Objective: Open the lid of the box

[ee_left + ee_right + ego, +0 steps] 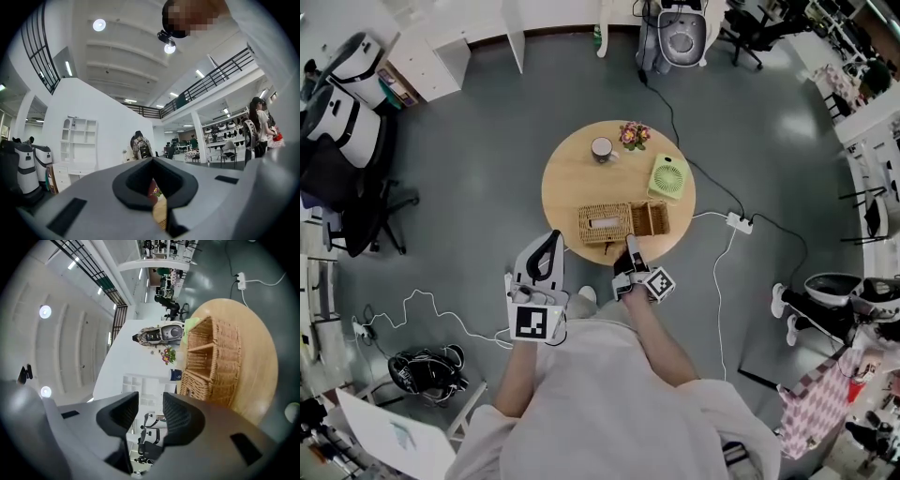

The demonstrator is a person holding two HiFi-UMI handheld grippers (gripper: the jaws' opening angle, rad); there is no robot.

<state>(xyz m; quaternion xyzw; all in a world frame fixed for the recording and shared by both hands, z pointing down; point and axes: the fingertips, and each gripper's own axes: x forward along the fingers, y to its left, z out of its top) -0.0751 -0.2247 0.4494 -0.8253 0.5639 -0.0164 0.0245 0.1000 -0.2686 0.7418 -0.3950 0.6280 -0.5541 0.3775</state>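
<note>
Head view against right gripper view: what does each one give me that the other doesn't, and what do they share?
Head view only: the whole round table from above, and the left gripper off its near edge. Right gripper view only: the right gripper close up, its jaws standing apart with nothing between them. Both: the wicker box with its open compartments, the mug, the flowers and the power strip on the floor.
</note>
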